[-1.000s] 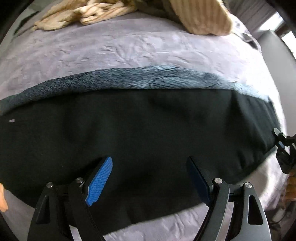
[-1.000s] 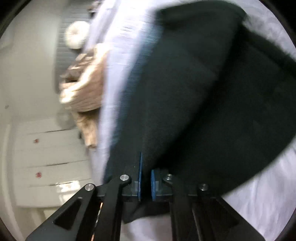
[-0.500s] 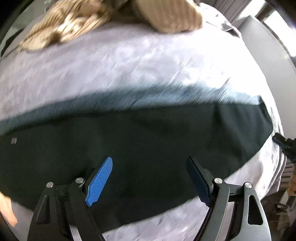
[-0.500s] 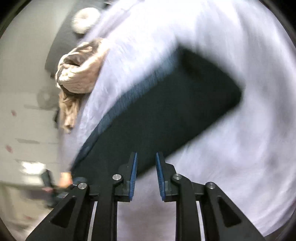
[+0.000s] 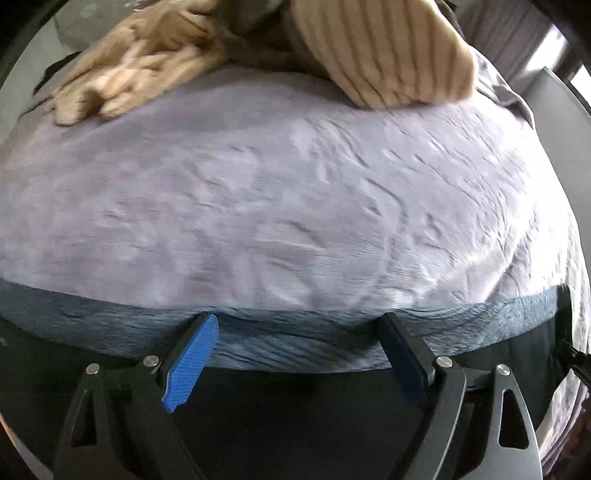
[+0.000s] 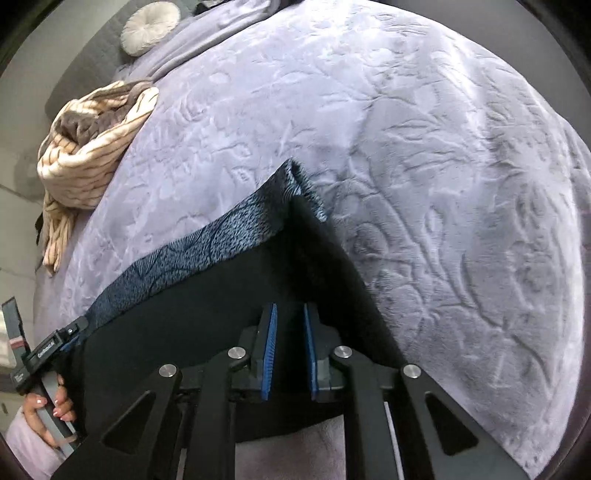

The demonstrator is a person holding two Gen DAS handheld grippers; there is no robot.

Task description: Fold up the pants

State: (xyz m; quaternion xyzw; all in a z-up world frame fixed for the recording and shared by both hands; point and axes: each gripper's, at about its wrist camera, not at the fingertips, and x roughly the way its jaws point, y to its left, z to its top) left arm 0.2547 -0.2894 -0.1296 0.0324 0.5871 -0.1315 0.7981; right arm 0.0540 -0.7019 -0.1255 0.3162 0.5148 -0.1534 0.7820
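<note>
Left wrist view shows the left gripper (image 5: 299, 354) with its jaws wide and opening further, the 2 blue-padded fingers (image 5: 190, 360) poised over the pants (image 5: 295, 417) with nothing pinched between them. The pants lie flat on the lavender bedspread (image 5: 295, 203) as a long dark band, with a strip of blue patterned cloth (image 5: 295, 339) along their far edge. At the far side of the bed sits a heap of cream striped knitwear (image 5: 380, 51).

Right wrist view shows the right gripper (image 6: 290, 350) with a narrow gap between its pads, the jaws closing; the pads stand over the black fabric, and I cannot tell whether any cloth lies between them. The pants' end forms a squared corner (image 6: 299, 192) ahead of the fingertips. At the lower left, a hand (image 6: 44, 410) grips the other gripper's handle at the pants' opposite end. A round cushion (image 6: 149, 26) rests near the head of the bed.
</note>
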